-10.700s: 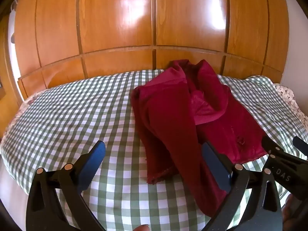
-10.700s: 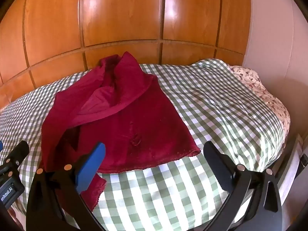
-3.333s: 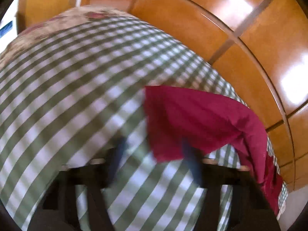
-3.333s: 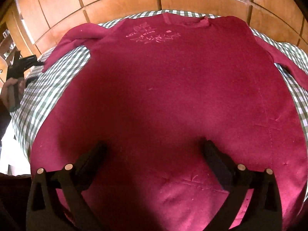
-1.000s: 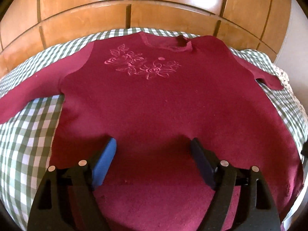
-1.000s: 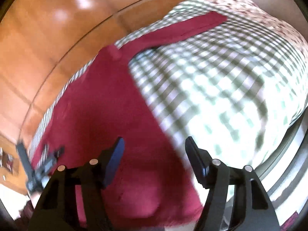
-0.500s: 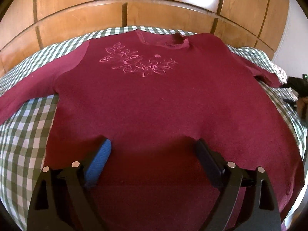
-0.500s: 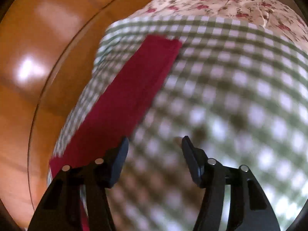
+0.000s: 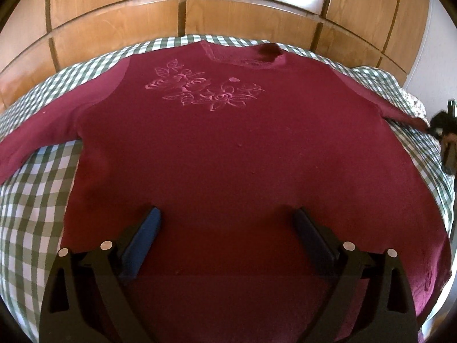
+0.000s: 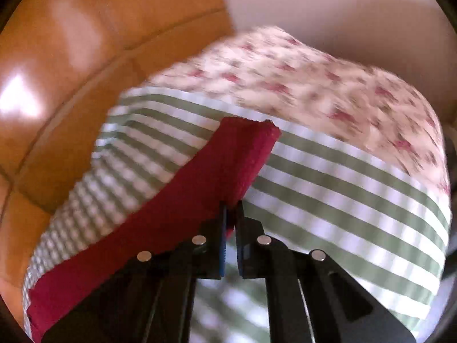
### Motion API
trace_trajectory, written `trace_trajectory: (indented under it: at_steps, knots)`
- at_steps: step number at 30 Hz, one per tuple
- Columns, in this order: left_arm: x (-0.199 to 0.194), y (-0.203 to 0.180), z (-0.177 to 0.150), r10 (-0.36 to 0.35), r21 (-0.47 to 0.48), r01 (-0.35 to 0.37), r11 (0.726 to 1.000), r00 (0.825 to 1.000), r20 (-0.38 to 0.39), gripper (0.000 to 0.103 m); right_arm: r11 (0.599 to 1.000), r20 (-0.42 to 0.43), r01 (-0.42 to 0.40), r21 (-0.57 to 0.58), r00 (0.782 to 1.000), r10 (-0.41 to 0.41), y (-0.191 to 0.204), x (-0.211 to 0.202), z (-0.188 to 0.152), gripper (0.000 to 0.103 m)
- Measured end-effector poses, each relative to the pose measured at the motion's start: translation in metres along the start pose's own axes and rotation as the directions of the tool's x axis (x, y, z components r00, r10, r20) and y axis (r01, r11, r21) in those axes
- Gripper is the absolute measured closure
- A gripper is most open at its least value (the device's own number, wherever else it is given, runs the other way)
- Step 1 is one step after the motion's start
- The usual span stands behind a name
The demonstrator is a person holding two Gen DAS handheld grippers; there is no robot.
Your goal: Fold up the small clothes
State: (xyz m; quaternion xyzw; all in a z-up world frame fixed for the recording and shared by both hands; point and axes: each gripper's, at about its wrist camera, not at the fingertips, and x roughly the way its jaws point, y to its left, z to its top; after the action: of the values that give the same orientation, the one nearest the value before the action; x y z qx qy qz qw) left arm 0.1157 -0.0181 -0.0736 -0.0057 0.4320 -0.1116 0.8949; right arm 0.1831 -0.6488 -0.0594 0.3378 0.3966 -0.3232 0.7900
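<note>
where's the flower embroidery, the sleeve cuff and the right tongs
flower embroidery (image 9: 204,91): left wrist view, middle of the stitched roses on the sweater's chest
sleeve cuff (image 10: 251,134): right wrist view, end of the red sleeve
right tongs (image 10: 230,214): right wrist view, between the tips shut on the sleeve

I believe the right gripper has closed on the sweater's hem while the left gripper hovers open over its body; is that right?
Not quite: the right gripper is shut on the sleeve near its cuff, not the hem, as the right wrist view shows. The left gripper does hover over the sweater, jaws opening.
</note>
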Motion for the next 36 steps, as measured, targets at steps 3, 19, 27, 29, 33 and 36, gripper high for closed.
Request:
trace_trajectory:
  at_steps: [3,19,27,29,33,36]
  knots:
    - [0.0,0.001,0.0,-0.008,0.003,0.008,1.0,1.0,-0.002,0.007,0.997,-0.004,-0.059,0.055,0.998,0.06,-0.011,-0.009,-0.018,0.076]
    - [-0.065,0.037,-0.03,0.026,-0.021,-0.026,0.999,0.999,-0.023,0.007,0.769,-0.415,-0.473,-0.431,0.86,0.296,0.048,-0.147,-0.256,0.032]
    - [-0.095,0.083,-0.074,-0.047,-0.071,0.04,0.997,0.993,-0.105,0.026,0.74,-0.455,-0.438,-0.51,0.868,0.2,0.011,-0.179,-0.305,0.087]
    - [-0.098,0.08,-0.079,-0.078,-0.04,0.074,0.996,0.992,-0.101,0.074,0.74,-0.449,-0.449,-0.5,0.866,0.221,0.01,-0.189,-0.307,0.094]
    - [-0.112,0.078,-0.078,-0.098,0.013,0.1,0.995,0.991,-0.088,0.094,0.711,-0.434,-0.495,-0.5,0.853,0.289,0.005,-0.215,-0.305,0.096]
    - [-0.116,0.085,-0.085,-0.09,0.016,0.092,0.996,0.991,-0.103,0.094,0.702,-0.451,-0.478,-0.528,0.858,0.246,-0.005,-0.217,-0.315,0.096]
